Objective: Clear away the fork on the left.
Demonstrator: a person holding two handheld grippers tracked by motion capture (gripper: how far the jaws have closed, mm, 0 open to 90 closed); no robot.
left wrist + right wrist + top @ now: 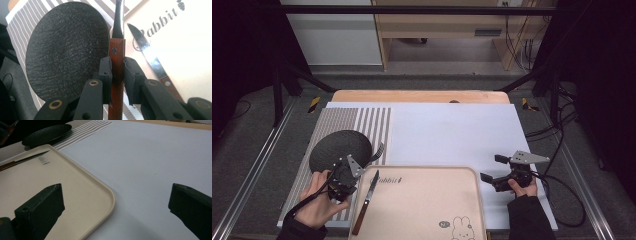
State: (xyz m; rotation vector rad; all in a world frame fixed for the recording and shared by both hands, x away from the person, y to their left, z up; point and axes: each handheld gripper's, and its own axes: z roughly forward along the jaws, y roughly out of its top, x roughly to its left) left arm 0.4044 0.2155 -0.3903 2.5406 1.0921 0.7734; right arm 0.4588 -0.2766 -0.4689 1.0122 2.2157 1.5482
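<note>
At the left of the table [422, 96], the left gripper [117, 75] has its jaws clamped on the wooden handle of a utensil [117, 53]; the handle stands upright between the two black pads, and its dark metal neck rises beyond them toward the top of the left gripper view. What kind of head the utensil carries cannot be told. In the high view this gripper [346, 172] sits over the near edge of a round black plate [339, 147], which rests on a striped placemat [372, 122]. Just beside the plate lies a beige tray [422, 200] printed with the word "Rabbit" and a small rabbit drawing. A serrated knife [366, 202] with a wooden handle lies on the tray's left part, its blade tip pointing away from the person. A white sheet [452, 132] covers the rest of the table. At the right, the right gripper [494, 170] is held just off the tray's right edge, above the white sheet; its jaws stand wide apart with nothing between them, and its own view looks across the tray's rounded corner [110, 195].
</note>
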